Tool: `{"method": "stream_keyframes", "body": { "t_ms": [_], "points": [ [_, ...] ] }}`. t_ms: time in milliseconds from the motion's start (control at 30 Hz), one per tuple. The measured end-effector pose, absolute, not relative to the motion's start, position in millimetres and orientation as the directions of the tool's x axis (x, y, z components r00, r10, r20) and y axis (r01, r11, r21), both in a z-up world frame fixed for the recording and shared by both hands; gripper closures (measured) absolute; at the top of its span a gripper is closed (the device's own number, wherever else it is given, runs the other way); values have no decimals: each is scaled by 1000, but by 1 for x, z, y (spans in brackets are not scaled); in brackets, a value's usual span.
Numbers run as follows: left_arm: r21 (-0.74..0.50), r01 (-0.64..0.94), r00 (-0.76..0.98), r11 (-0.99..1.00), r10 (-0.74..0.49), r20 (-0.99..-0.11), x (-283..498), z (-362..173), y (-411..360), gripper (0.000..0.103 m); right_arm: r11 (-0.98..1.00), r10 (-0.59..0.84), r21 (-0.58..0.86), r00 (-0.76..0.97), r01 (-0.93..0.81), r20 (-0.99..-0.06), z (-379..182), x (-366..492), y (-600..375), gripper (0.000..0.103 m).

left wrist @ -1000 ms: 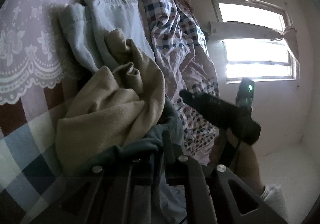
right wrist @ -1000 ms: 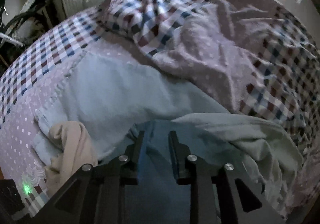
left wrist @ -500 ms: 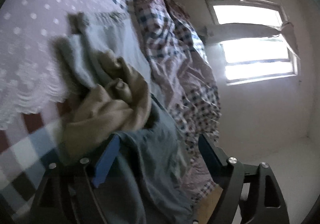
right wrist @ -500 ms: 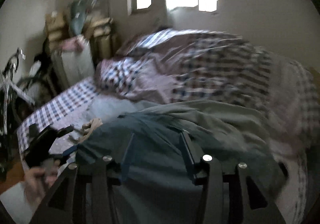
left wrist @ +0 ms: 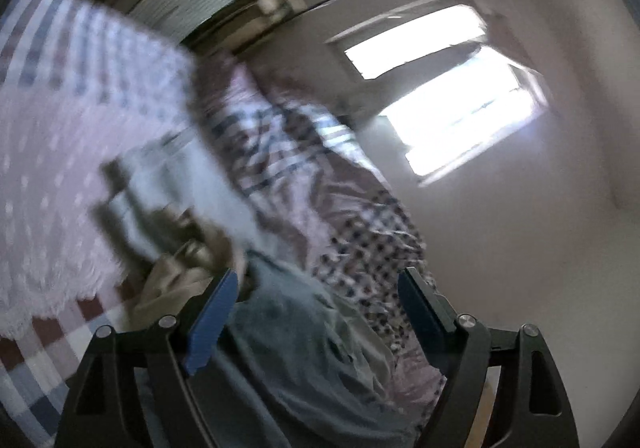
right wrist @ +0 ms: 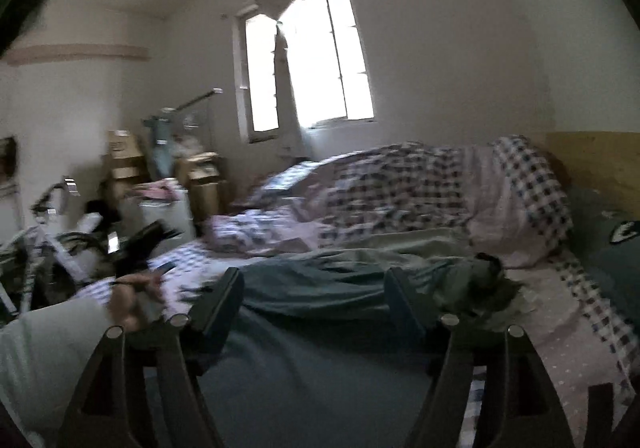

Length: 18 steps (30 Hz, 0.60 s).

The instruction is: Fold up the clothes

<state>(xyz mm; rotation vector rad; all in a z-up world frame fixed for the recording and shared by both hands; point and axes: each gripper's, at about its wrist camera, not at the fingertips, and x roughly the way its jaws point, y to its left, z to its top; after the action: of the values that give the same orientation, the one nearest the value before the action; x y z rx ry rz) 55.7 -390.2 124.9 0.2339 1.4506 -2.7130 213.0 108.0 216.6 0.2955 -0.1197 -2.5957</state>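
We hold our left gripper (left wrist: 316,312) with its blue-padded fingers (left wrist: 210,322) spread wide and nothing pinched; the dark blue-grey garment (left wrist: 304,360) lies loose on the bed below and between them, touching neither pad as far as the blurred view lets us tell. Our right gripper (right wrist: 314,296) is opening, its jaws already well apart, and the same garment (right wrist: 320,284) stretches across the mattress in front of them, unheld. Its far end runs into a grey-green bunch of cloth (right wrist: 476,276) toward the right side of the bed.

In the left wrist view, a tan garment (left wrist: 172,280) sits crumpled just beside the left finger, with a pale blue cloth (left wrist: 216,184) beyond it. The pink dotted sheet (left wrist: 52,152) ends in a lace edge, over a checked blanket (left wrist: 48,352) at the near left. A rumpled checked quilt (right wrist: 400,184) is heaped along the far side of the bed under the window (right wrist: 312,56), so the free flat area is the strip of sheet (right wrist: 560,336) to the right of the garment. At the left in the right wrist view, our other hand (right wrist: 132,292) is in the way, with a bicycle (right wrist: 44,240) and stacked boxes (right wrist: 124,156) crowding the floor beyond.

We can read no writing or labels; the boxes are too blurred.
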Motion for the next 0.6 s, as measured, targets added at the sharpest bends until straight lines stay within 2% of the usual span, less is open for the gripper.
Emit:
{"method": "stream_keyframes", "body": {
  "t_ms": [100, 233, 333, 500, 600],
  "points": [
    [-761, 38, -992, -648, 65, -104, 78, 159, -373, 18, -803, -593, 168, -794, 572, -133, 238, 241, 120, 19],
    [-639, -96, -990, -763, 143, -22, 133, 201, -335, 17, -753, -649, 153, -761, 639, -14, 267, 286, 136, 10],
    [-533, -177, -981, -827, 192, 28, 182, 225, -305, 16, -734, -658, 155, -749, 661, 78, 282, 318, 144, 9],
    [-420, -233, -971, -877, 230, 58, 249, 263, -280, 15, -654, -712, 197, -682, 731, 166, 298, 351, 154, 6],
    [-397, -246, -969, -884, 233, 82, 281, 289, -280, 6, -562, -744, 243, -612, 790, 267, 310, 373, 173, 4]
  ]
}}
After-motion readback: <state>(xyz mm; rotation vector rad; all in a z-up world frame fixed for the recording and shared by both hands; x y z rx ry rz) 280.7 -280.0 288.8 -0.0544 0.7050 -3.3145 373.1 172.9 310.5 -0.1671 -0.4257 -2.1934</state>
